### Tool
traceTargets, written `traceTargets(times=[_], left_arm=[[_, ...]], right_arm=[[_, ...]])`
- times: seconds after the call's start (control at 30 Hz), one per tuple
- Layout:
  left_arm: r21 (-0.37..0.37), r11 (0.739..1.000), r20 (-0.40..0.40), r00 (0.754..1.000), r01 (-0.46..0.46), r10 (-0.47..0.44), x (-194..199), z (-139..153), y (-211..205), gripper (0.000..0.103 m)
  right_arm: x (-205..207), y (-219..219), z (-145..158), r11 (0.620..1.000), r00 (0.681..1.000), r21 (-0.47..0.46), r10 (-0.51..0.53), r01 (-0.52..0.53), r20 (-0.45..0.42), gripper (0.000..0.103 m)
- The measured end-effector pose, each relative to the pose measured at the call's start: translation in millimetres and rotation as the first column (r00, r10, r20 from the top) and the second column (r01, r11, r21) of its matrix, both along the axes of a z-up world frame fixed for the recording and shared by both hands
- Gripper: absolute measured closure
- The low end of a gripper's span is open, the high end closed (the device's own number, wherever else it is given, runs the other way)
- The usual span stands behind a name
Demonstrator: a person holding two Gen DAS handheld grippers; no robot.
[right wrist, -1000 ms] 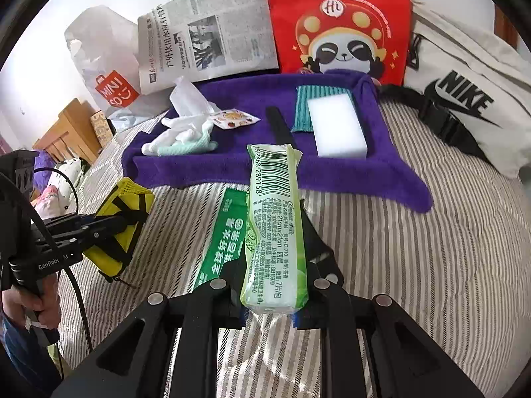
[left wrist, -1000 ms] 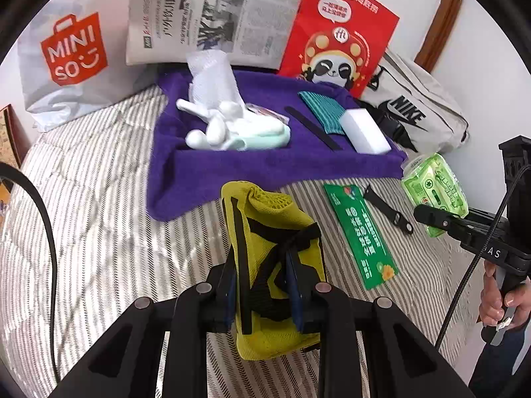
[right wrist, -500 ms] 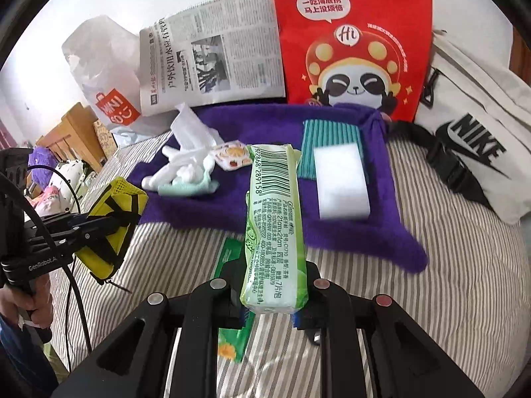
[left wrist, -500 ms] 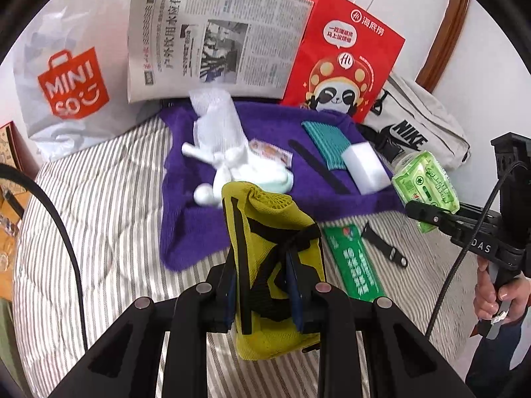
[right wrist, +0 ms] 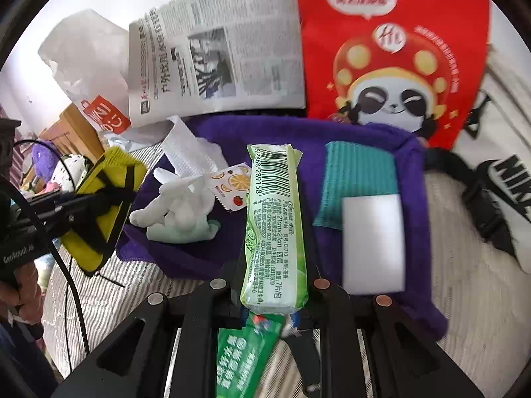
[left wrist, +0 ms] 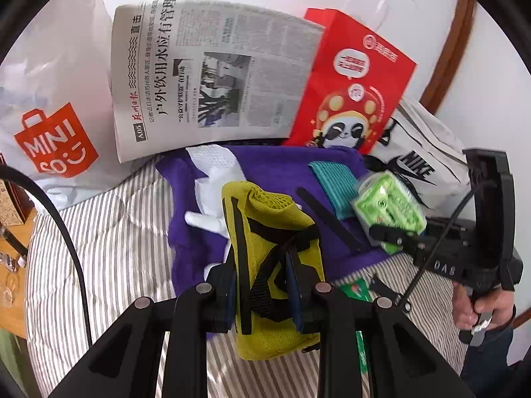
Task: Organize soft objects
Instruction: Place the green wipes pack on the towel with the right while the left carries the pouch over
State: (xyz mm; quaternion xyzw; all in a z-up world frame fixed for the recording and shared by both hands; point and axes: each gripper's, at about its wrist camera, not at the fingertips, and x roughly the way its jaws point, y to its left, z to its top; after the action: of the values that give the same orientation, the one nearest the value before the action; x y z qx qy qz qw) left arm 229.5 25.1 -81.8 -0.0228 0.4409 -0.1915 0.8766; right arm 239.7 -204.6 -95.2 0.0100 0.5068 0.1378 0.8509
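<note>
Holding one yellow pouch (left wrist: 265, 248), one tissue pack (right wrist: 273, 229); one sponge (right wrist: 373, 242).

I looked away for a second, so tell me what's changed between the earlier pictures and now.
Both grippers have carried their loads forward over the purple towel: the left gripper with the yellow mesh pouch, the right gripper with the green tissue pack. Nothing was taken hold of or let go. The white glove, white sponge and bags behind lie as before.
</note>
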Motion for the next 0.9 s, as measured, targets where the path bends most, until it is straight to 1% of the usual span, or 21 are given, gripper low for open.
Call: traceTargets(times=[0.1, 0.23, 0.3, 0.43, 0.53, 0.6, 0.67, 0.8, 0.87, 0.9], left_arm=[[-0.008, 1.000, -0.001, 1.000, -0.015, 0.015, 13, -4, 5, 0.079], [-0.046, 0.999, -0.008, 1.000, -0.028, 0.028, 19, -12, 15, 0.079], [-0.051, 0.998, -0.017, 0.999, -0.032, 0.031, 21, -17, 18, 0.079], [-0.063, 0.998, -0.029, 0.999, -0.032, 0.030, 24, -22, 24, 0.079], [-0.053, 0.998, -0.033, 0.999, -0.028, 0.027, 26, -24, 26, 0.079], [-0.060, 0.998, -0.028, 0.999, -0.021, 0.020, 25, -24, 27, 0.079], [-0.065, 0.998, -0.030, 0.999, -0.018, 0.016, 25, -24, 29, 0.079], [-0.071, 0.997, -0.032, 0.999, -0.015, 0.012, 22, -25, 30, 0.079], [-0.071, 0.997, -0.033, 0.999, -0.010, 0.007, 21, -25, 29, 0.079], [-0.071, 0.997, -0.035, 0.999, -0.008, 0.005, 21, -26, 29, 0.079]], right_arm=[[12, 6, -12, 1.000, 1.000, -0.001, 0.011, -0.011, -0.029, 0.085], [25, 15, -28, 1.000, 0.998, -0.019, 0.019, -0.021, -0.062, 0.085], [31, 19, -37, 0.999, 0.996, -0.028, 0.023, -0.025, -0.083, 0.085], [43, 28, -53, 0.997, 0.993, -0.068, 0.024, -0.032, -0.117, 0.085], [47, 33, -59, 0.996, 0.992, -0.078, 0.023, -0.033, -0.127, 0.085], [50, 37, -64, 0.997, 0.990, -0.075, 0.026, -0.037, -0.141, 0.085], [50, 39, -67, 0.996, 0.991, -0.074, 0.028, -0.038, -0.134, 0.084], [49, 42, -67, 0.996, 0.990, -0.079, 0.038, -0.049, -0.135, 0.082], [46, 43, -66, 0.994, 0.990, -0.088, 0.049, -0.062, -0.136, 0.078], [45, 44, -66, 0.993, 0.989, -0.095, 0.054, -0.067, -0.134, 0.071]])
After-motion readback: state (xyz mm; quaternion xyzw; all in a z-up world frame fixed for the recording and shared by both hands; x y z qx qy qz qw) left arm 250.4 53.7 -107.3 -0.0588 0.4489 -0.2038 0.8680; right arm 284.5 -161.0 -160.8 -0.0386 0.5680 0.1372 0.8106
